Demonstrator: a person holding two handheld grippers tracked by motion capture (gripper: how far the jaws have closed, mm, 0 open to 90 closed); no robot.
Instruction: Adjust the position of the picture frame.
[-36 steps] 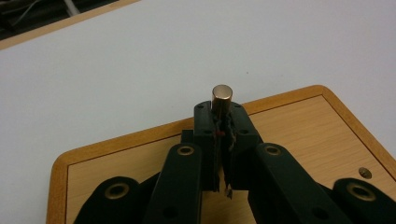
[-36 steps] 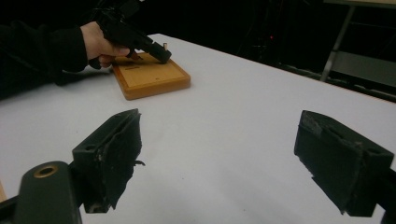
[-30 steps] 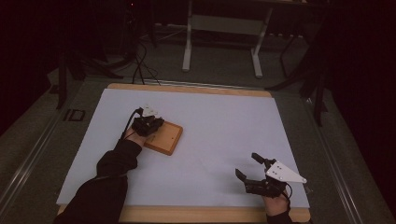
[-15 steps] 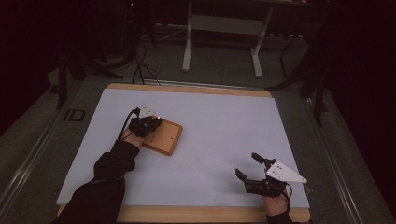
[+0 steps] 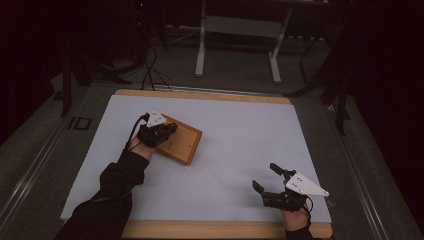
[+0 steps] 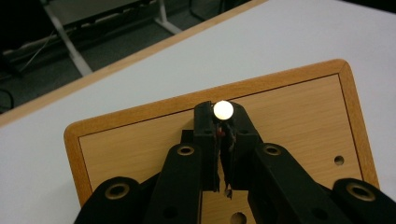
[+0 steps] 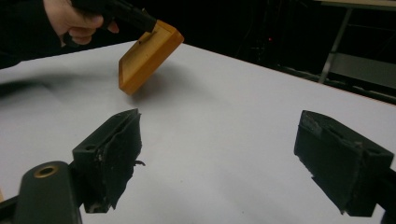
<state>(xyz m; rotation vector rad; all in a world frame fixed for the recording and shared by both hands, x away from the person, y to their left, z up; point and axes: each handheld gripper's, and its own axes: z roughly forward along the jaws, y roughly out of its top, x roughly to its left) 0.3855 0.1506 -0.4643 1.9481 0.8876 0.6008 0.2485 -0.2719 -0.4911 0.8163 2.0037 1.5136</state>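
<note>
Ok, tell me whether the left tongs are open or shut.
Shut: the left tongs pinch a white-headed peg over the wooden board.

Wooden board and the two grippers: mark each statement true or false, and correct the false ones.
1. The left gripper is shut on a white-headed peg. True.
2. The wooden board hangs off the table's edge. False: it sits on the white table top, inside its edges.
3. The right gripper is open with nothing between its jaws. True.
4. The right gripper rests on the board. False: it is apart from it, near the table's near edge.
</note>
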